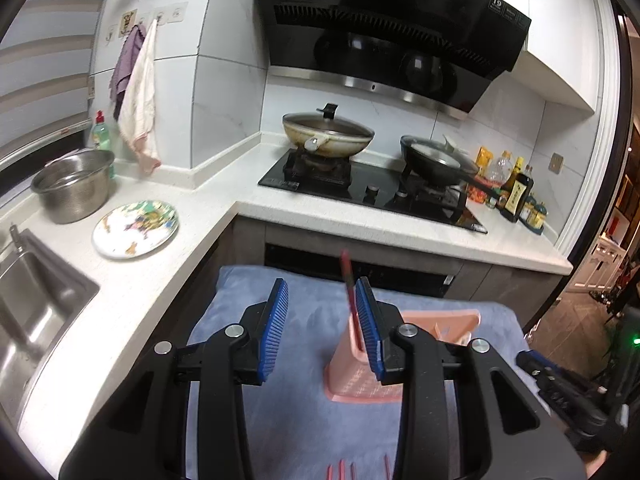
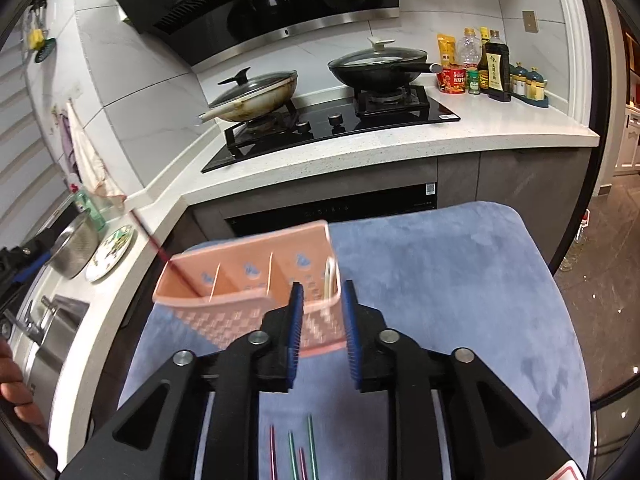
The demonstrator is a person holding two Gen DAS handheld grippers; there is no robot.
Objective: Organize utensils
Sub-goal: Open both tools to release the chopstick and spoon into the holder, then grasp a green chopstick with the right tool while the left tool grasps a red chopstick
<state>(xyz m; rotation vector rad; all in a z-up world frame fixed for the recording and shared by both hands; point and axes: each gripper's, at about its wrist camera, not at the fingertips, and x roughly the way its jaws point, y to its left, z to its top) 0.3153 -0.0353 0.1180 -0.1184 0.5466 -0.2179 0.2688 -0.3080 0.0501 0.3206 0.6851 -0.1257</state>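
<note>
Pink utensil caddy [image 2: 248,280] just beyond parted, empty right hand-held gripper [image 2: 322,320] on blue towel [image 2: 440,280]

A pink lattice-patterned caddy [image 2: 248,280] (red chopstick [image 1: 347,280] inside) stands on a blue-grey towel [image 2: 440,280].

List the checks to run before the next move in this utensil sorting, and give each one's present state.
1. Red chopstick stands in the end compartment of the pink holder: ok.
2. Left gripper has its jaws apart and is not pinching the chopstick: ok.
3. Right gripper has its jaws apart: ok.
4. Holder steady on the blue towel: cannot tell, as it is blurred in the right wrist view.
5. Loose chopsticks lie on the towel near the grippers: ok.
6. Middle compartment free: ok.
</note>
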